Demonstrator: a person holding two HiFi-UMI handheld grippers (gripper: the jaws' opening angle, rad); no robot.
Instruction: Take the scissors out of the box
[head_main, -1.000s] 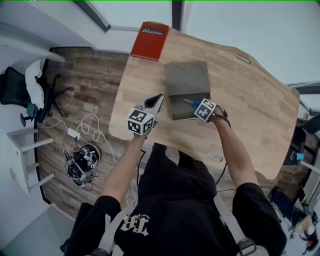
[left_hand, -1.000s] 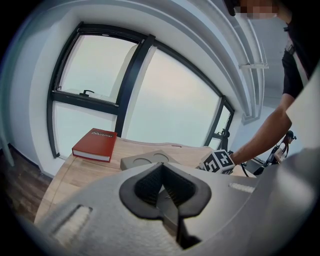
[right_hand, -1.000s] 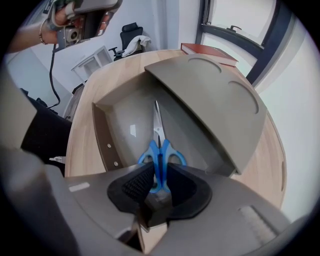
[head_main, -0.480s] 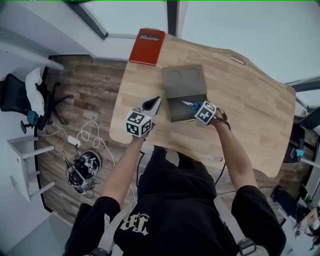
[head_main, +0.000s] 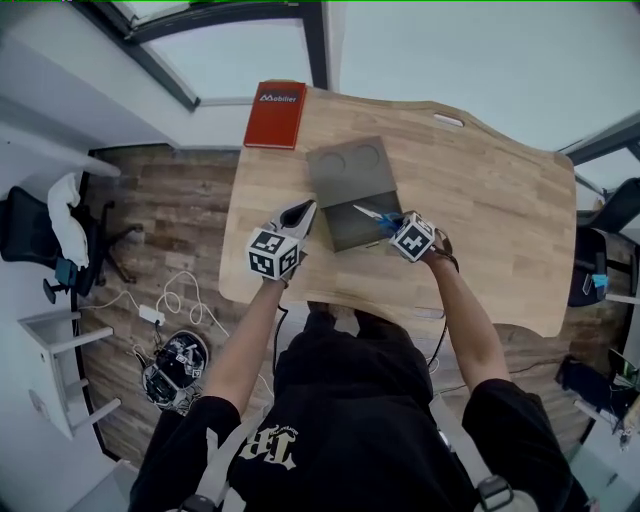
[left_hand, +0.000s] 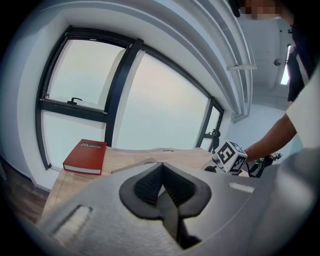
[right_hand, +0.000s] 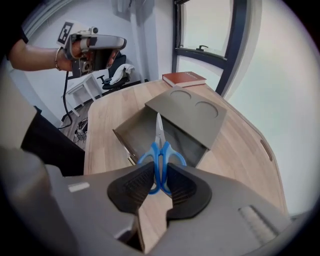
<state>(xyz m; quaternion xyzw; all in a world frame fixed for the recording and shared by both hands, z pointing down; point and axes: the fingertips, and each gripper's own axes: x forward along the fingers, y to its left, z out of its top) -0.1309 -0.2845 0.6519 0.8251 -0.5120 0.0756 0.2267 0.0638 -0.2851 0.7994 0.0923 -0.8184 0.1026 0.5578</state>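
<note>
Right gripper (right_hand: 159, 175): I pinch the blue-handled steel scissors (right_hand: 160, 150) by their handles, blades pointing away, above the open grey cardboard box (right_hand: 187, 112).
Left gripper (left_hand: 161, 190): pressed together, empty, held aside for room.

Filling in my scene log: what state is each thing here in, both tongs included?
scissors: blades closed, gripped at the blue handles, held over the box
box: open, lid swung back
book: closed, flat on the table
right tongs: shut on the scissors
left tongs: shut, empty
</note>
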